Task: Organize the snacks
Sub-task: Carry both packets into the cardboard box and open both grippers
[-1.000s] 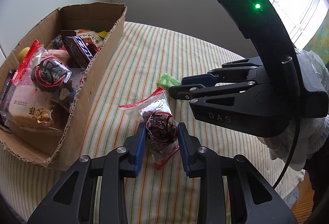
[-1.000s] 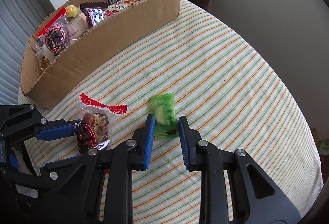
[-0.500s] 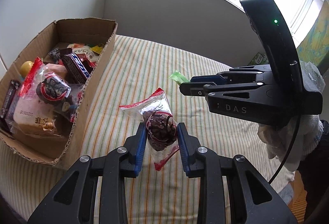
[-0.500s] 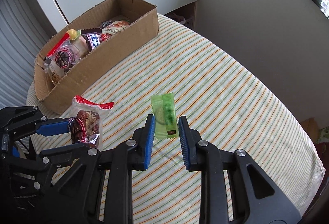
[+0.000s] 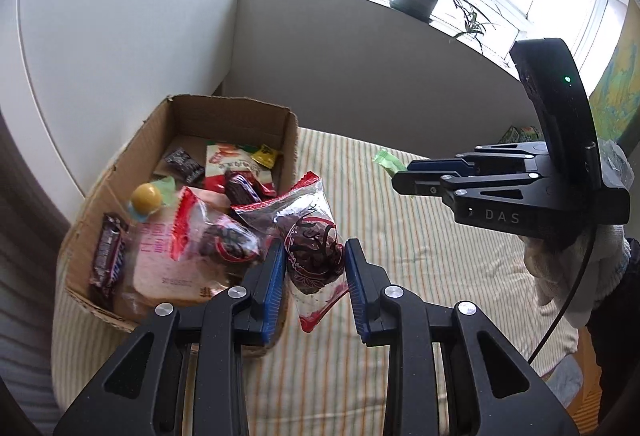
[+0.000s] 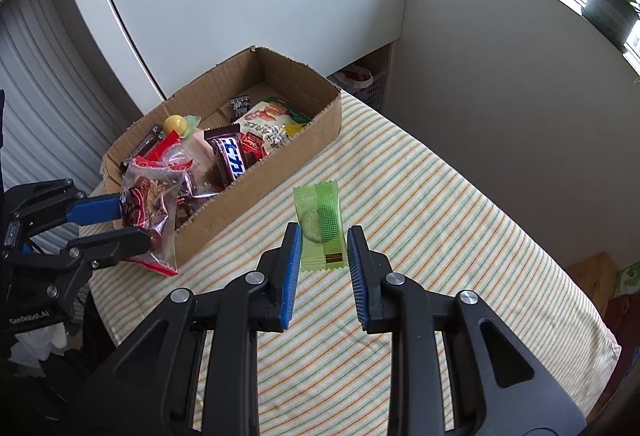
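Both packets are up off the striped table [image 6: 460,236] now, one in each tool. The left gripper [image 5: 315,268] has its jaws pinching the clear red-edged packet [image 5: 310,236] around the dark lump inside, and it hangs right at the near corner of the cardboard box [image 6: 280,164], part over the rim. The right gripper [image 6: 323,260] holds the green wrapped sweet [image 6: 320,224] upright between its blue pads [image 6: 292,268]; the jaws look closed on its lower half, though the pinch seems light. It sits out over the table, to the right of the box.

The box is already crowded at the near end, with bars and packets heaped there, while the far end shows bare cardboard floor. I'd carry the red packet further in over the wall before letting go, so its tail doesn't snag the rim. The green sweet is better taken to the far, emptier end. Letting go one at a time would keep the two tools from bumping over the box.
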`<state>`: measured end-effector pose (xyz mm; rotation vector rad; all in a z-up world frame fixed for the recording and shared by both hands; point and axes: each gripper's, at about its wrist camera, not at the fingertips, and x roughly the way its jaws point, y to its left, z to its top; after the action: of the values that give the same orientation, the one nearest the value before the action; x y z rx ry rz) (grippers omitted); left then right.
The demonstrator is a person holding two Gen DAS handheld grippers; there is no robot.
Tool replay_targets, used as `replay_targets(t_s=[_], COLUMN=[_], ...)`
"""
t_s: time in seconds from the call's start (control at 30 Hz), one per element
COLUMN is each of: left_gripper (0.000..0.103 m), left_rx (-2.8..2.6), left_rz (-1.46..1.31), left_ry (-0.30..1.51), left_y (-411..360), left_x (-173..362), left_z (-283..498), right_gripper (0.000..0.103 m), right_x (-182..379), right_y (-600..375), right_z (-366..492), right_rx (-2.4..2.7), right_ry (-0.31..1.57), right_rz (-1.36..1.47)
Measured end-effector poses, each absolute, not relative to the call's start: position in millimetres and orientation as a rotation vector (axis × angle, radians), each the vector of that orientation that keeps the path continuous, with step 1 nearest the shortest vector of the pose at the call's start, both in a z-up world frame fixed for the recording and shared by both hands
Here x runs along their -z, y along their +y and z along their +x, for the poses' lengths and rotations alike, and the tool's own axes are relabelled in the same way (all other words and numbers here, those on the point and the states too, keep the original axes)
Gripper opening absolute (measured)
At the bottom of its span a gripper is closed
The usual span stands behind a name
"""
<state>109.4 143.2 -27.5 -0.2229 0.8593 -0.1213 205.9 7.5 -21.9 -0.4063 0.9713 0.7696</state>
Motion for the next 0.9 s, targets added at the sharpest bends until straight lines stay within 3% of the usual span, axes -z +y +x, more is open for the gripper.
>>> replay_targets(t_s=[0.43, 0.9], left_gripper=[0.028, 0.028], left_rx=[0.053, 0.030], left_rz=[-0.213, -0.220], left_ry=[0.882, 0.938], left_y=[210, 228], left_x=[22, 39], left_z=[149, 194], right_gripper=[0.024, 0.025], right_x=[17, 39], right_y=[71, 118], right_z=[197, 211], right_rx=[-0.813, -0.816], right_ry=[0.975, 1.008], right_rz=[-0.380, -0.410])
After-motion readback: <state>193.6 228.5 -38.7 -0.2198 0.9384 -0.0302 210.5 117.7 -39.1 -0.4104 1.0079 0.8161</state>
